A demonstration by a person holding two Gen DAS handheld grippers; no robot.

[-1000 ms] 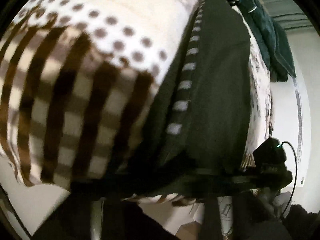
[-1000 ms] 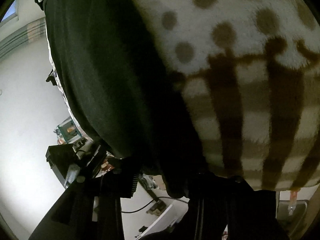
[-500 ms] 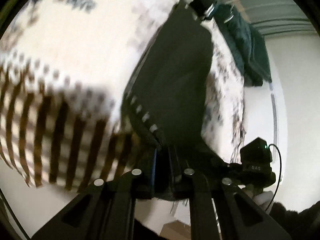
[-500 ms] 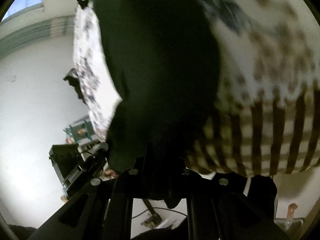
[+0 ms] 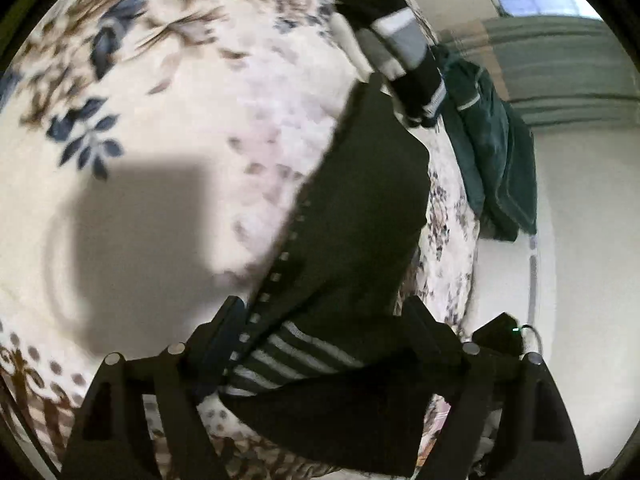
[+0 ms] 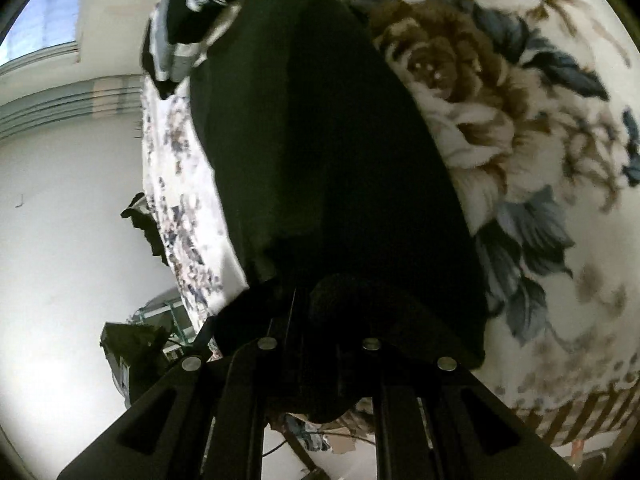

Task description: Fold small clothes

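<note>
Your left hand-held gripper has its fingers spread wide, and the striped band of the dark garment lies slack in the gap between them, draped over the gripper's frame rather than pinched. One finger stands at the garment's dotted edge and the other at its far side; neither visibly presses the cloth. Your right hand-held gripper has its fingers drawn close together, and a bunched fold of the same dark garment sits clamped between them, hanging down over the mount. From both grippers the garment stretches away across the bed, lying on a cream floral blanket with large brown and blue flowers; in the right wrist view it covers the middle of the floral blanket, with a big brown bloom just beside its edge. At the garment's far end, a black, grey and white striped piece of clothing lies touching or nearly touching its tip. Just beyond that, at the edge of the bed, a dark green garment hangs in a crumpled heap. A square shadow falls on the blanket beside your left gripper.
</note>
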